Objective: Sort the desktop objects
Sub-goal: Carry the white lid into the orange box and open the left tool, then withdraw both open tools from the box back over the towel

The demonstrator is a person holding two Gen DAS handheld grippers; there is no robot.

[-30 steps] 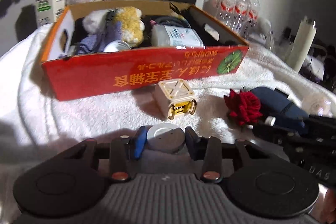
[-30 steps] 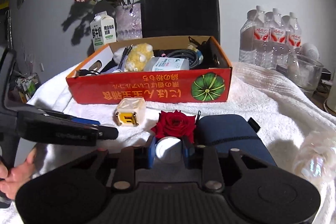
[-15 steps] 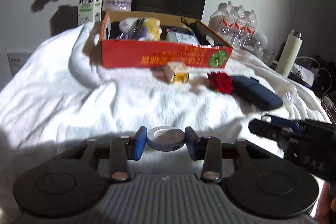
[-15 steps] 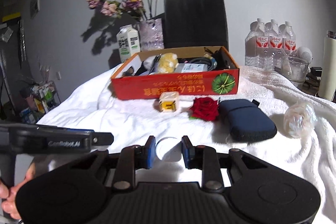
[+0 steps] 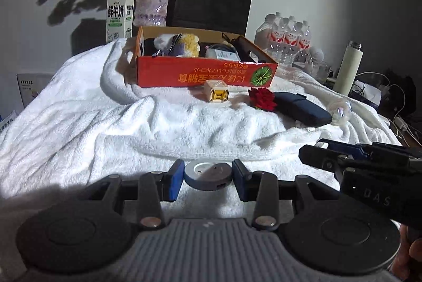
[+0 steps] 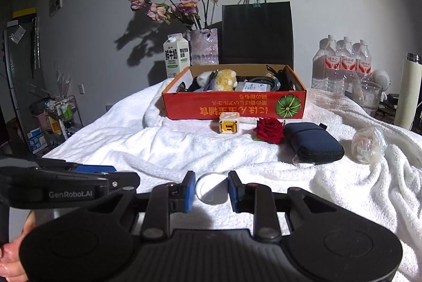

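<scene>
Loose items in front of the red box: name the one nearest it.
The cream-and-yellow cube, just before the box; the red rose, navy pouch and iridescent ball lie farther out.

Hard light from about 5 o'clock blows out the white towel (image 5: pixel 110 123); flower shadows fall toward 10 o'clock; fisheye corners vignette dark.

Grey round puck (image 5: pixel 207 175) and white round disc (image 6: pixel 212 188), each clamped between blue fingers (image 5: pixel 176 182)

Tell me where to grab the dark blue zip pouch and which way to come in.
Grip the dark blue zip pouch across its narrow width, near the middle, coming from above. It lies flat on the white towel, long and low; the red rose crowds its left end.
</scene>
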